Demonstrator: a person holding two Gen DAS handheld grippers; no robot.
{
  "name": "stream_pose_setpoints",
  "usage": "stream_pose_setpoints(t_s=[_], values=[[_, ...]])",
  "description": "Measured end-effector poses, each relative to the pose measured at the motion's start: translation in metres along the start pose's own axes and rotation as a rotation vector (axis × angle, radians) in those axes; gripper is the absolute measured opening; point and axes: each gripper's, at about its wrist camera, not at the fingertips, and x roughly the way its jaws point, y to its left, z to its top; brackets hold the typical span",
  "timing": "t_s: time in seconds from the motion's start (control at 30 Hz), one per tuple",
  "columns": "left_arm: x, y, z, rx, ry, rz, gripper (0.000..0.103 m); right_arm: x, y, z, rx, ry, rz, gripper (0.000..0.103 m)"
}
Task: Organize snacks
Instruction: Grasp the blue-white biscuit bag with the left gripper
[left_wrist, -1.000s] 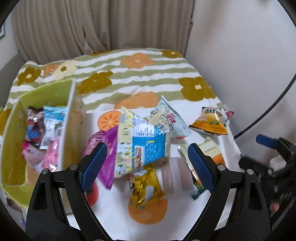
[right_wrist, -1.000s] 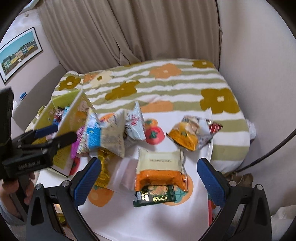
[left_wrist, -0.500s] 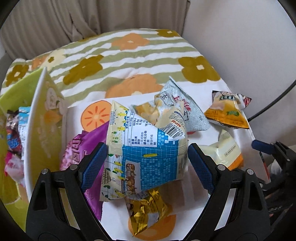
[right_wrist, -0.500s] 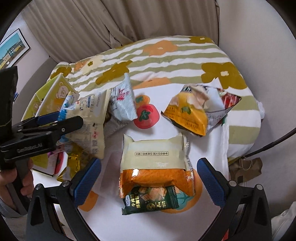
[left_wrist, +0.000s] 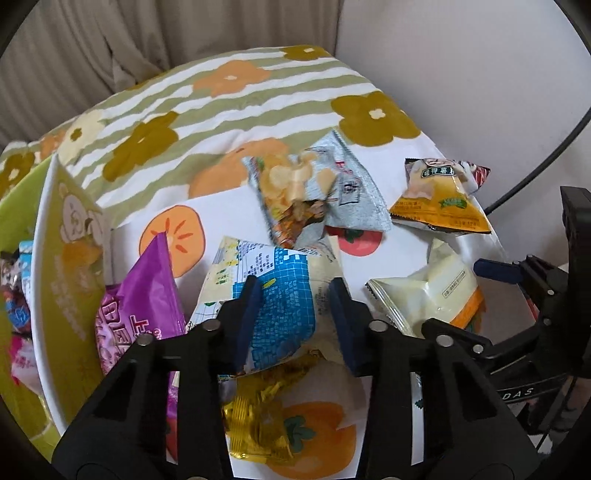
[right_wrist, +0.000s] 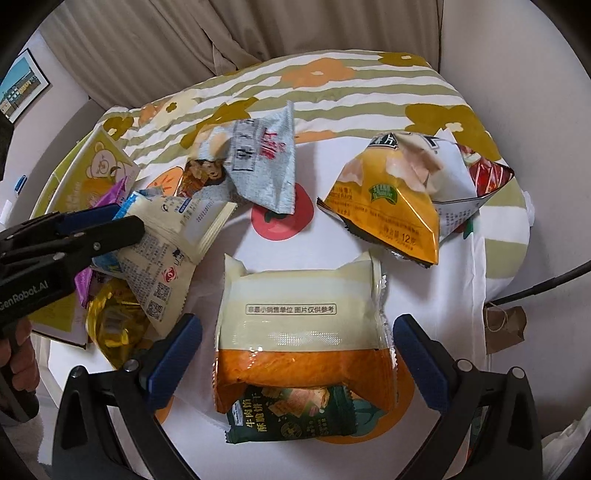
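Now the left gripper (left_wrist: 295, 295) has just snapped its jaws together on the blue-and-cream snack bag (left_wrist: 273, 295), both pads pressing its sides, on the fruit-print cloth (left_wrist: 229, 206) beside the green box (left_wrist: 22, 206). Meanwhile the right gripper (right_wrist: 297, 356) stands spread wide, its 2 pads either side of the cream-and-orange packet (right_wrist: 299, 325), touching nothing.

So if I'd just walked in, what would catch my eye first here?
Probably the left claw, squeezed shut on a blue and cream snack bag in the middle of a messy heap of packets. Next, the right claw gaping open around a cream and orange packet lying flat on the fruit-print cloth. To the left stands a green box already holding snacks.
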Motion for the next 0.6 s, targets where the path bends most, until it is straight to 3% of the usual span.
stream_pose_setpoints(t_s=[0.2, 0.33, 0.53, 0.57, 0.6], values=[[-0.002, 0.003, 0.003, 0.002, 0.007, -0.018, 0.027, 0.001, 0.002, 0.003, -0.003, 0.001, 0.003, 0.103], [-0.009, 0.002, 0.007, 0.064, 0.031, -0.039, 0.027, 0.000, 0.001, 0.004, 0.000, -0.004, 0.010, 0.103], [-0.027, -0.006, 0.030, 0.298, 0.099, -0.069, 0.029, -0.005, -0.002, 0.005, -0.004, -0.014, 0.016, 0.103], [-0.029, -0.009, 0.035, 0.366, 0.120, -0.068, 0.031, -0.007, -0.004, 0.006, -0.005, -0.016, 0.016, 0.103], [-0.030, -0.011, 0.038, 0.411, 0.130, -0.059, 0.040, -0.008, -0.005, 0.007, -0.005, -0.018, 0.017, 0.103]])
